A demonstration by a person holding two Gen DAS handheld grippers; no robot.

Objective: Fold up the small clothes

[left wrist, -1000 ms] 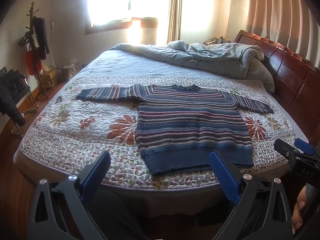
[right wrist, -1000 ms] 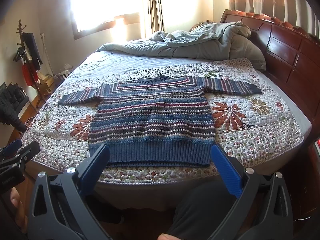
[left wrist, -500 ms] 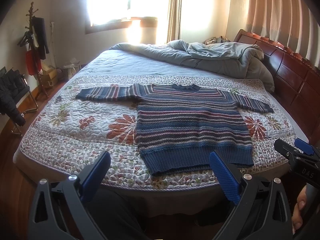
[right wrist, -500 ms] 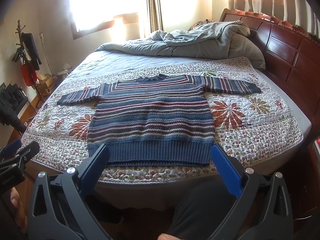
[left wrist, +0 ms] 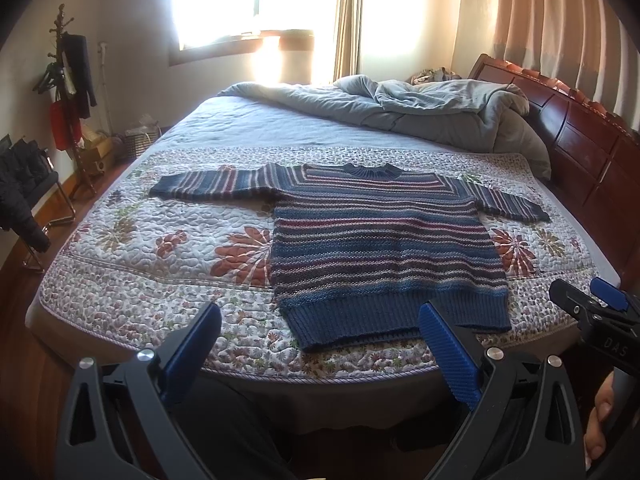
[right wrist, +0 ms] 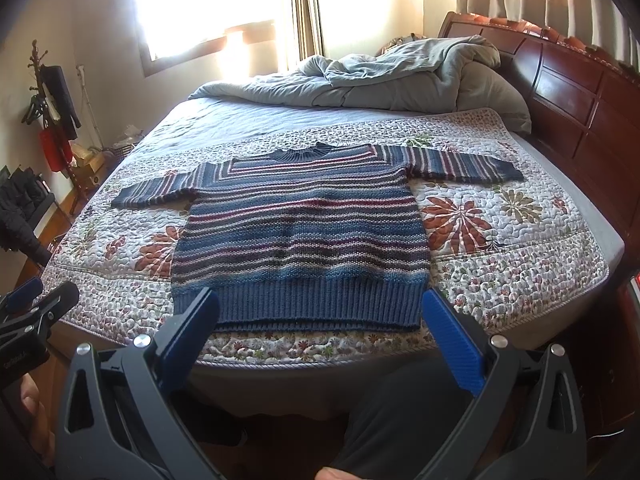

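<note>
- A striped knit sweater (left wrist: 380,240) lies flat and face-up on the floral quilt (left wrist: 160,248) that covers the near part of the bed (right wrist: 600,216).
- Its body runs lengthwise from the quilt's near edge toward the far side: the ribbed hem (right wrist: 316,304) sits close to that near edge, and the neckline (right wrist: 304,154) points away, toward the window (left wrist: 240,4).
- Both sleeves stretch straight out sideways, so the sleeve-to-sleeve line crosses the body's long axis; one cuff (left wrist: 164,190) points toward the coat rack (left wrist: 68,92), the other (right wrist: 508,172) toward the wooden headboard (right wrist: 572,92).
- The hem corner (left wrist: 304,340) nearest the left tongs looks slightly skewed, though fisheye bending may cause that.
- Beyond the sweater's neckline, a rumpled grey duvet (right wrist: 380,76) is heaped against the headboard.
- The left tongs (left wrist: 320,344) hang off the quilt's near edge, short of the sweater's hem, blue pads spread wide apart and gripping nothing.
- The right tongs (right wrist: 320,328) are likewise held before the hem, pads wide apart and empty, framing the hem's width between them.
</note>
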